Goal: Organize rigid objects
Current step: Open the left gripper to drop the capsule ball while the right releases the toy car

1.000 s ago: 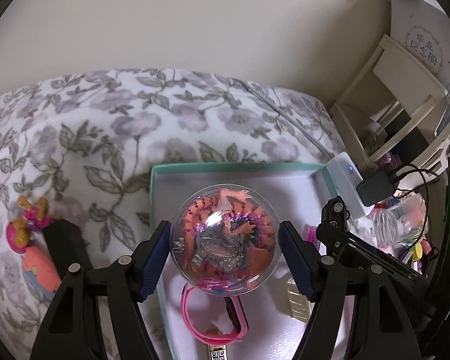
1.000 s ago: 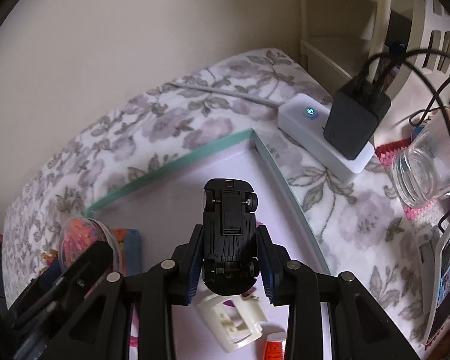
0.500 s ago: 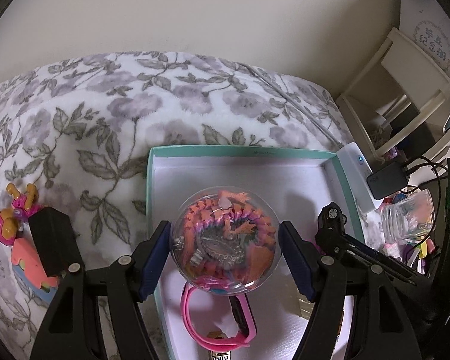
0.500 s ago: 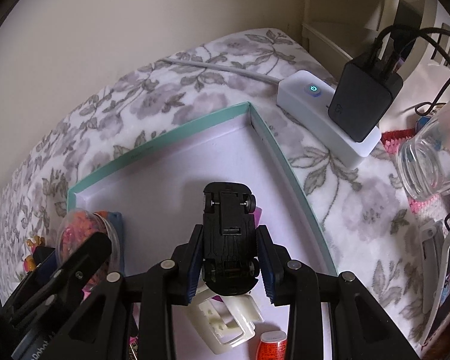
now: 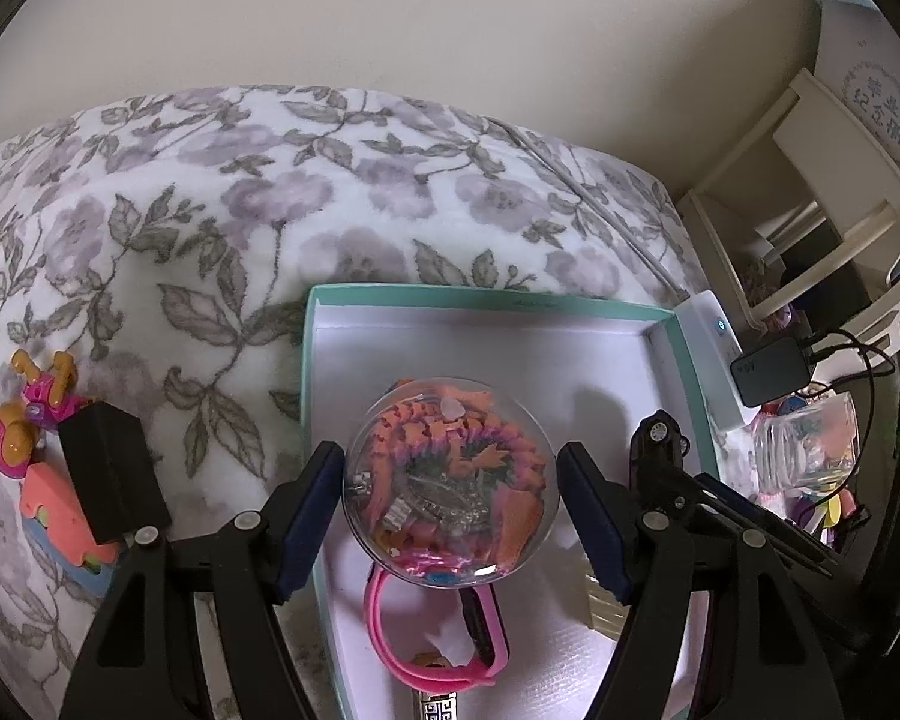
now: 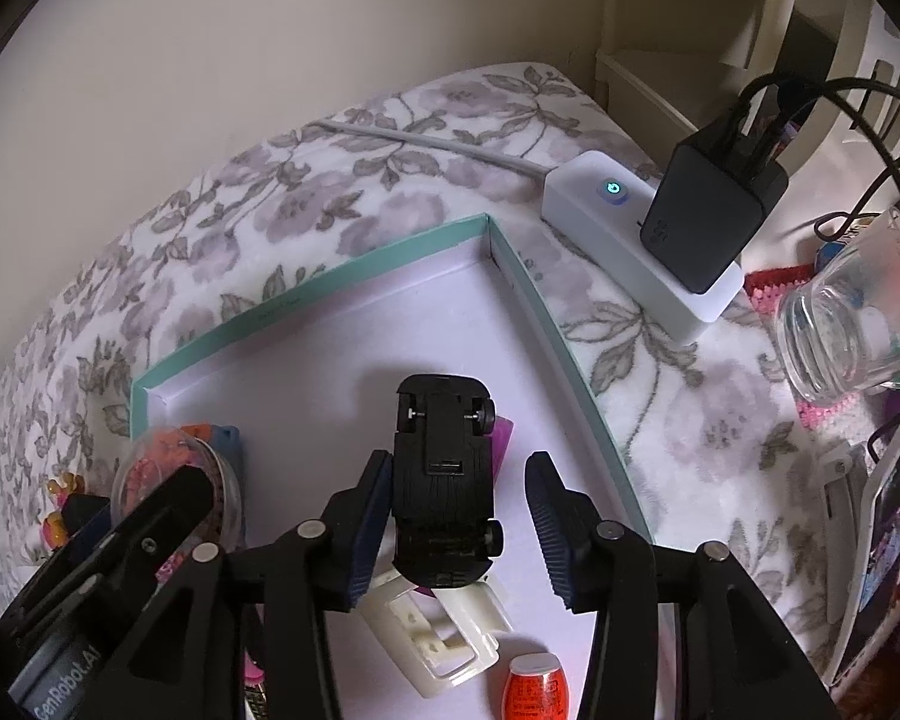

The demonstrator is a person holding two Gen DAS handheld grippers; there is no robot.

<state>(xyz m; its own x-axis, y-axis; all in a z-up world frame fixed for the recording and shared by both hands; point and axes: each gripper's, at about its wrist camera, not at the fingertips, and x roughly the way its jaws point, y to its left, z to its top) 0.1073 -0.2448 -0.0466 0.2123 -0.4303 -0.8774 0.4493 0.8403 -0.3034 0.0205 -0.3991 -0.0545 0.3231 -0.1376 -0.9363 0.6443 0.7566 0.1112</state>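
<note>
A clear ball (image 5: 450, 474) filled with orange and pink trinkets sits between the fingers of my left gripper (image 5: 450, 459), which is shut on it above the left part of the teal-rimmed white box (image 5: 486, 294). Below the ball, a pink watch (image 5: 432, 648) lies in the box. In the right wrist view a black toy car (image 6: 444, 480), underside toward the camera, stands between the opening jaws of my right gripper (image 6: 459, 465). The car leans on the left pad, and a gap shows at the right pad. It rests over a white plastic piece (image 6: 444, 630) in the box (image 6: 306, 300).
A white power strip (image 6: 618, 240) with a black charger (image 6: 714, 204) and cables lies right of the box, beside a glass jar (image 6: 852, 330). A black block (image 5: 111, 474) and a pink toy (image 5: 24, 420) lie left of the box on the floral blanket. A small red-orange item (image 6: 537, 687) lies in the box.
The right jaws have spread and the right pad has come off the car, which stays in place. The left gripper still holds the ball over the box.
</note>
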